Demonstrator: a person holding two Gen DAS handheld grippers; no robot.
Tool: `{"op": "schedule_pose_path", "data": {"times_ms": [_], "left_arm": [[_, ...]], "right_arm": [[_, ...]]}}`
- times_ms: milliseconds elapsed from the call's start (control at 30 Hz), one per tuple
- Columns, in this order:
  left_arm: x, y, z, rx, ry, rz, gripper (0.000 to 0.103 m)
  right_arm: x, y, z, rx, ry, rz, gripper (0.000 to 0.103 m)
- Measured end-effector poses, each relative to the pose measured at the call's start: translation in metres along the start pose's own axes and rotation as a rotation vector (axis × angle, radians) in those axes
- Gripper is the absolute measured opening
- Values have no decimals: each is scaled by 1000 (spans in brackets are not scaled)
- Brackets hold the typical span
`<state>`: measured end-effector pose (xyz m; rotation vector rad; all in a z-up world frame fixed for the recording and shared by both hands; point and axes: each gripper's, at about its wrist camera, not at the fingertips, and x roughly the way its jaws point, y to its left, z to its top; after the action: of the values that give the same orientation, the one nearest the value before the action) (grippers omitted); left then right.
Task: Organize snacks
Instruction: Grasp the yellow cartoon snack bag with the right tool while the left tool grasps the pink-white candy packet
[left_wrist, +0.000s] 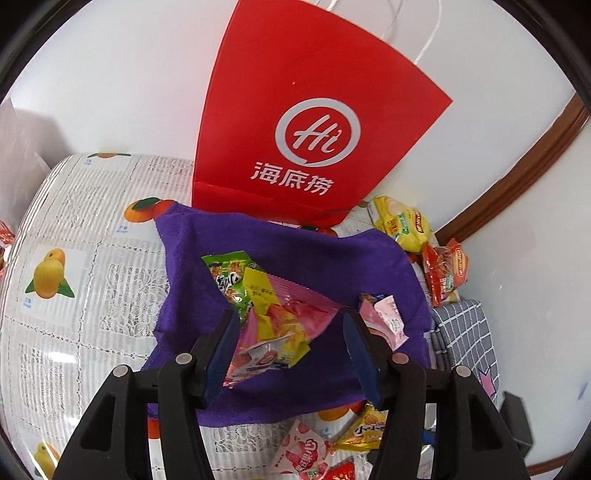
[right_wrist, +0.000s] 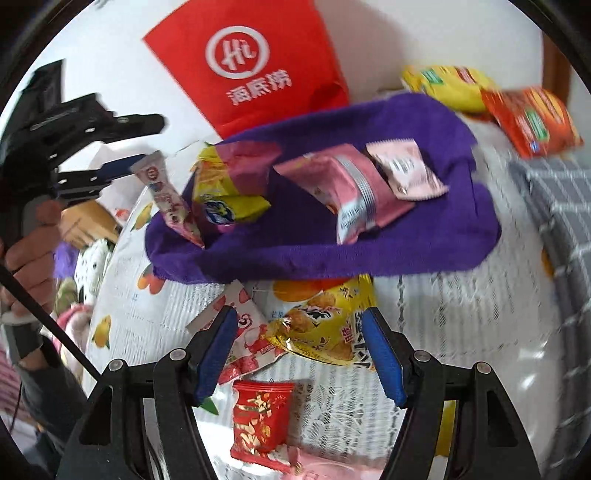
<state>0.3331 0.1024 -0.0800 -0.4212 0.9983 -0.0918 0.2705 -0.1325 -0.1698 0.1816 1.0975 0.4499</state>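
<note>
A purple towel (left_wrist: 295, 251) lies on the table with several snack packets on it: a green one (left_wrist: 225, 275), a pink and yellow one (left_wrist: 291, 306) and pale pink ones (left_wrist: 386, 317). My left gripper (left_wrist: 288, 350) is open just above this pile; a small pink and white packet (left_wrist: 258, 356) leans by its left finger. In the right wrist view the left gripper (right_wrist: 122, 147) hovers left of the towel (right_wrist: 321, 254), with a pink packet (right_wrist: 168, 199) right at its tips. My right gripper (right_wrist: 299, 354) is open over a yellow chip bag (right_wrist: 325, 325), a strawberry packet (right_wrist: 247, 332) and a red packet (right_wrist: 258, 421).
A red paper bag (left_wrist: 295, 110) stands against the white wall behind the towel. Yellow (left_wrist: 402, 221) and red-orange snack bags (left_wrist: 443, 273) lie at the right. A grey checked cloth (left_wrist: 465, 332) sits beside them. The tablecloth (left_wrist: 92, 229) has fruit prints.
</note>
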Motion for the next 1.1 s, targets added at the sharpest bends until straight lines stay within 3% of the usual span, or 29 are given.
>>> {"op": "schedule_pose_path", "data": {"times_ms": [267, 467, 667, 867, 1100], "left_arm": [[-9, 5, 1, -14, -12, -9, 56], [-9, 13, 3, -41, -14, 14, 56], [-15, 9, 3, -30, -35, 48, 57], [-39, -7, 0, 21, -89, 38, 57], [-55, -31, -13, 70, -100, 41, 57]], "right_arm": [[37, 6, 1, 8, 48, -148, 69], [32, 12, -2, -29, 41, -185, 53], [0, 7, -14, 9, -20, -168, 52], [-49, 0, -26, 63, -111, -169, 52], [-103, -15, -44, 109, -186, -185, 52]]}}
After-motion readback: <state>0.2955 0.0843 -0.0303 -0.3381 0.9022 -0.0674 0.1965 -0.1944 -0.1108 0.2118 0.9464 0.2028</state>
